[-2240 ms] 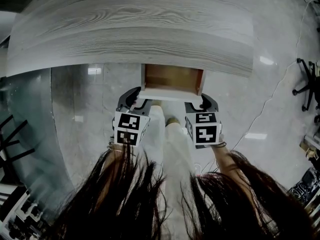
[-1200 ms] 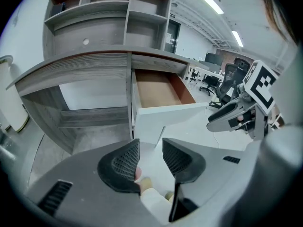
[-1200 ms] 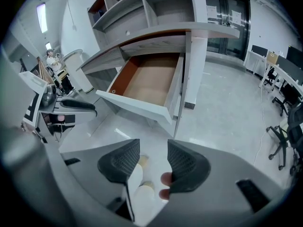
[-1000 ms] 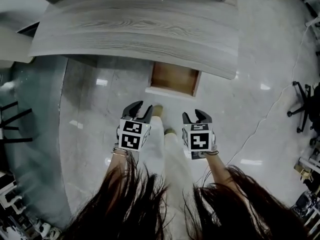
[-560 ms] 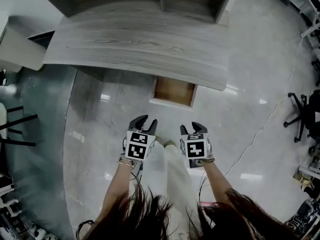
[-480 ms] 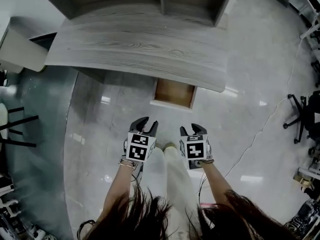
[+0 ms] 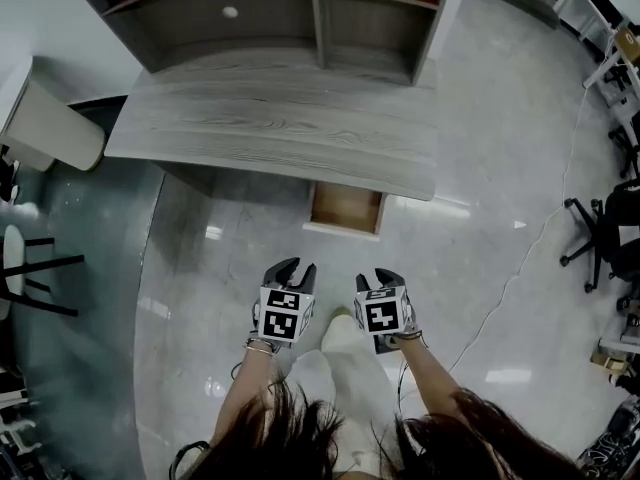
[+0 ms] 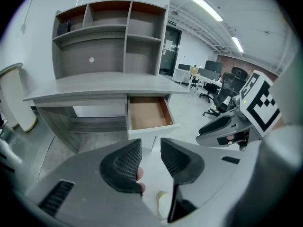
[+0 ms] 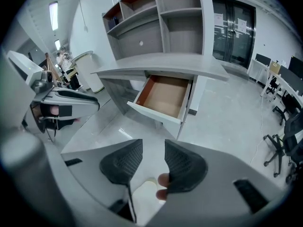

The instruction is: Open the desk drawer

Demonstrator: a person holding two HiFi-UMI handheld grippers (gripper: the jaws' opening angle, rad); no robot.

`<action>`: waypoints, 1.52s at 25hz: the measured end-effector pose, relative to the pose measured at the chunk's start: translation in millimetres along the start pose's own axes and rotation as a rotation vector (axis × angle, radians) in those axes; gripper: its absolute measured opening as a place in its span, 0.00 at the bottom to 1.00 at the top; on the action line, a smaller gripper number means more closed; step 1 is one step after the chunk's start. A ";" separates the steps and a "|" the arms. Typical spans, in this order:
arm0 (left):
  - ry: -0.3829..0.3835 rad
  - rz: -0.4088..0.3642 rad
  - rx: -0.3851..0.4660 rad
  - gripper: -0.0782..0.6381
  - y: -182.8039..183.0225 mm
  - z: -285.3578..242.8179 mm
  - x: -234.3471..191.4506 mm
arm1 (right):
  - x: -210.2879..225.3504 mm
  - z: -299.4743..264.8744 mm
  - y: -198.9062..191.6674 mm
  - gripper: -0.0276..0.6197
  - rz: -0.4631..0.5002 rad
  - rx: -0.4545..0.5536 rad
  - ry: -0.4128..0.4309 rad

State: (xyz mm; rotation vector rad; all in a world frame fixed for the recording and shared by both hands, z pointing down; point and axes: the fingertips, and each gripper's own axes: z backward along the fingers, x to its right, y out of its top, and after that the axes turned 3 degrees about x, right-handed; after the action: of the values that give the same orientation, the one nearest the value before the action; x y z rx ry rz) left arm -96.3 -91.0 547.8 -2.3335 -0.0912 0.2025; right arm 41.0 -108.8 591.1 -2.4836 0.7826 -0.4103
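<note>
Upper centre: my desk [image 7: 270, 133], a matt grey top with wood grain. Centre: drawer [image 7: 345, 208], brown wood-look lining inside, smooth white front. Right: floor [image 7: 480, 218], pale stone-look tiles, glossy, with bright glints. Bottom centre: my trousers [image 7: 350, 363], pale matt cloth.

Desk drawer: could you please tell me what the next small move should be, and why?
Probably just rest: the drawer already stands pulled out from under the desk, its inside showing. The left hand-held gripper and right hand-held gripper hang clear of it, jaws just closed partway, nothing between them.
</note>
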 end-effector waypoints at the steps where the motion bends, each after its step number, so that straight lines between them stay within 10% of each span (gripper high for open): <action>1: 0.000 -0.002 0.003 0.29 0.9 3.2 0.3 | -3.0 3.9 0.6 0.28 -0.001 0.001 -0.002; 38: -0.056 -0.122 0.192 0.21 25.4 168.7 34.6 | -87.8 139.6 7.6 0.20 0.069 0.239 -0.104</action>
State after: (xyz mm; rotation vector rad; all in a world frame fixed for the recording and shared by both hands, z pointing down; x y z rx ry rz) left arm -91.5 15.0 409.8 -2.1235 -0.2314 0.2070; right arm 26.8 -9.9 459.7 -2.2306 0.7299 -0.3271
